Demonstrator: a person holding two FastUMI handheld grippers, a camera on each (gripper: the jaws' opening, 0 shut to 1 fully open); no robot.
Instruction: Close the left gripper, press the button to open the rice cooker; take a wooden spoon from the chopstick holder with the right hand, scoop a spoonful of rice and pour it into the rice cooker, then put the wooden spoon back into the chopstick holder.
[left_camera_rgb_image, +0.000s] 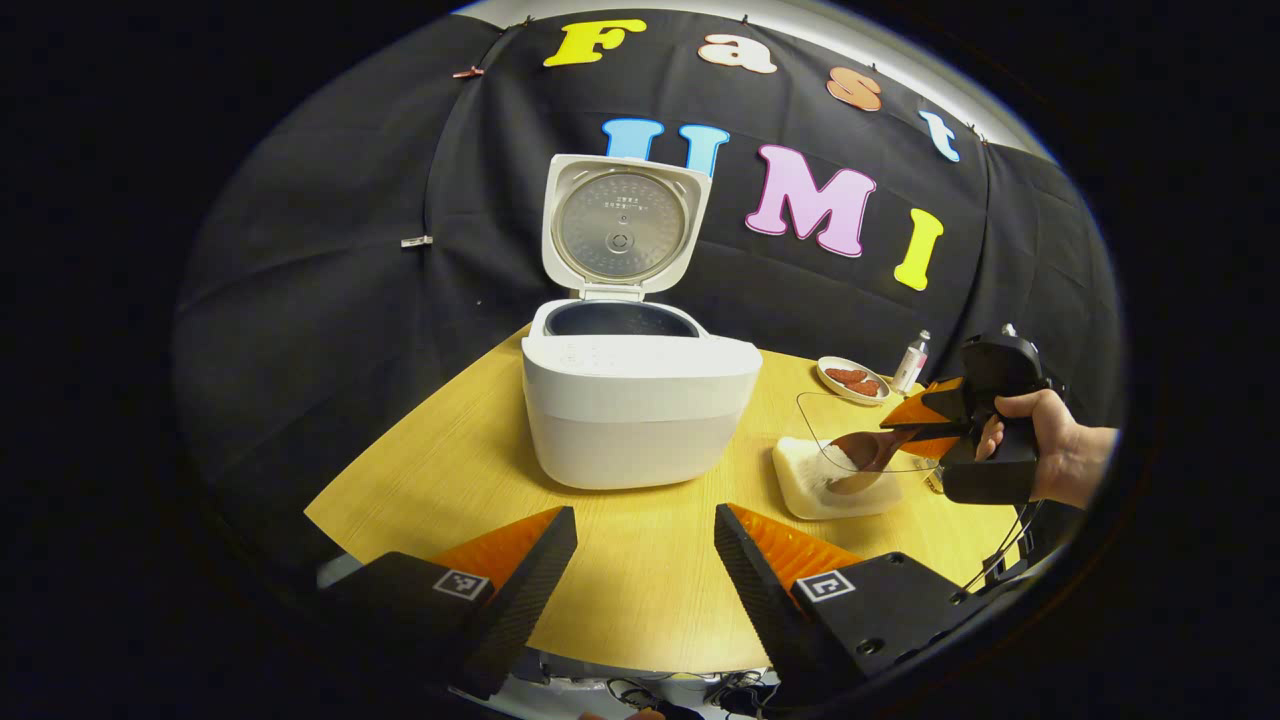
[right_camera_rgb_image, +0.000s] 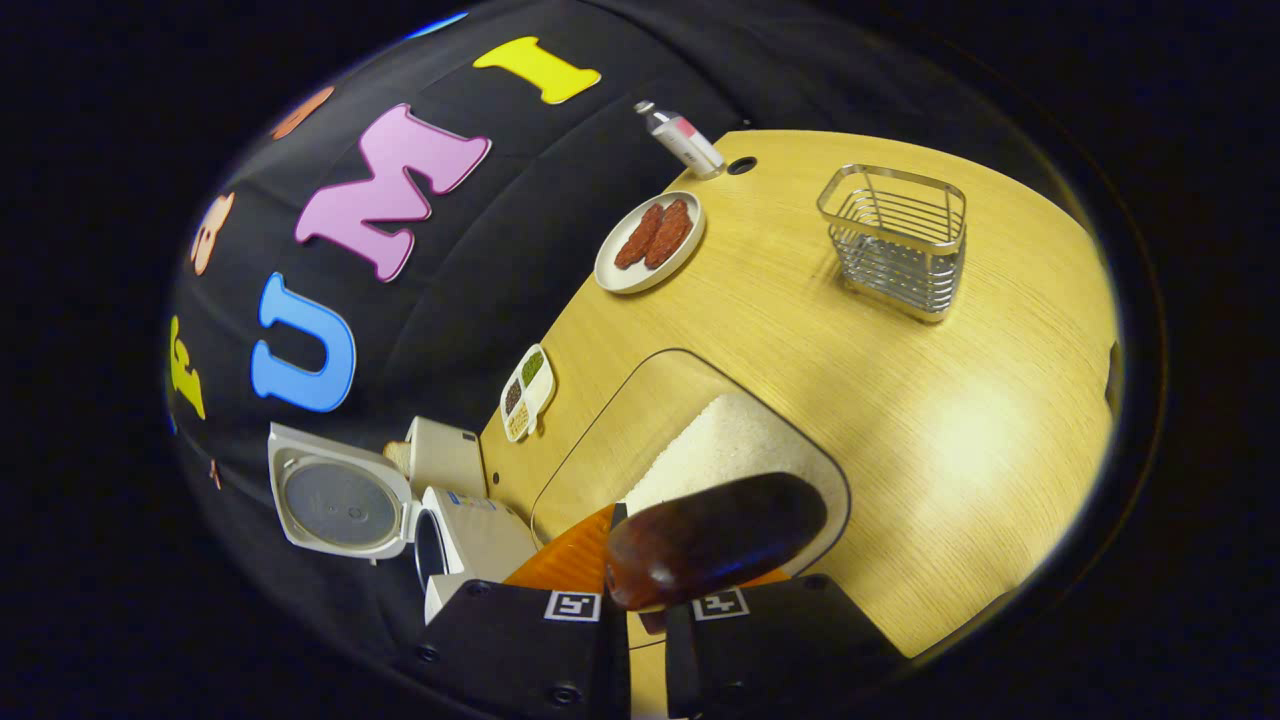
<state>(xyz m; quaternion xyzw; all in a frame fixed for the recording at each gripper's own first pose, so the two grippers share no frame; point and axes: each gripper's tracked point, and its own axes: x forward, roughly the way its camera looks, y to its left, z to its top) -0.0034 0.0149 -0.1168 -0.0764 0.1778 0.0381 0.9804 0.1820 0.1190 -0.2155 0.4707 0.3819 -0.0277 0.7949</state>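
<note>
Rice cooker (left_camera_rgb_image: 640, 410) sits lid-up on table (left_camera_rgb_image: 640, 590) — left gripper (left_camera_rgb_image: 645, 545) spread wide, holding nothing. Right gripper (right_camera_rgb_image: 640, 585) pinches wooden spoon (right_camera_rgb_image: 715, 540), bowl seemingly dipped in rice (right_camera_rgb_image: 725, 445) — clear container (left_camera_rgb_image: 835, 480).

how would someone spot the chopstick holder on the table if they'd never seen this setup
Start from the yellow wooden table in the right gripper view and find the small white plate with two reddish pieces near the black cloth wall. To its right stands the chopstick holder, alone on bare wood. It is the only silver wire basket there: squarish and open-topped.
</note>
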